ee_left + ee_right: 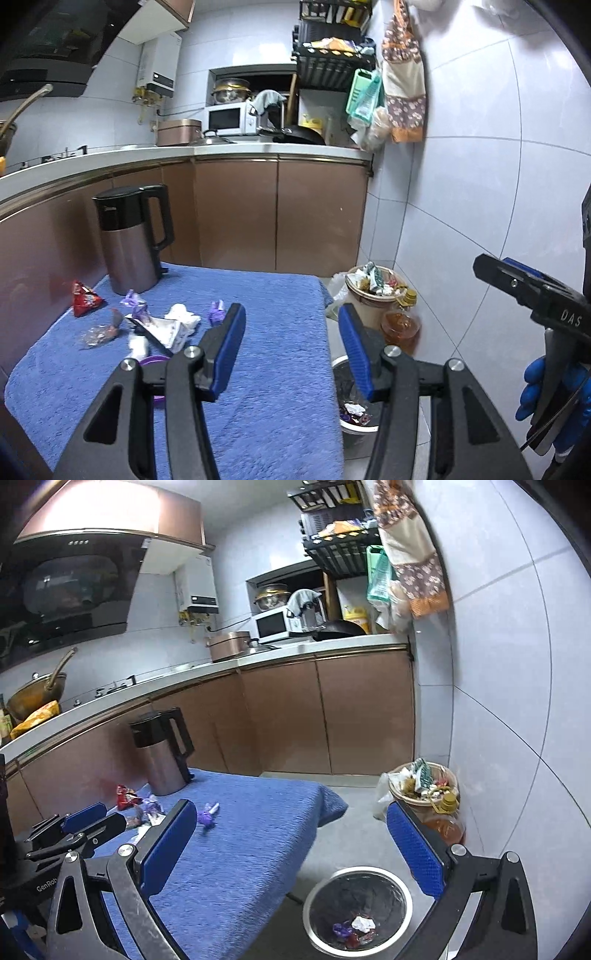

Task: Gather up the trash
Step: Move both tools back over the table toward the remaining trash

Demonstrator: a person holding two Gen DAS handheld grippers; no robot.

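Observation:
Several wrappers lie on the blue towel-covered table [273, 332]: a red packet [84, 298], purple wrappers [133, 300], a white torn packet [166, 326] and a purple wrapper [216, 312], which also shows in the right wrist view [207, 814]. A round steel bin [358, 908] stands on the floor to the table's right, with a few wrappers inside. My left gripper [291, 343] is open and empty above the table's right edge. My right gripper [291, 849] is open and empty, above the bin and the table's edge.
A dark kettle [131, 238] stands at the table's back left. A full brown waste basket [424, 786] and an oil bottle [445, 819] stand by the tiled wall. Brown cabinets [258, 210] and a counter lie behind.

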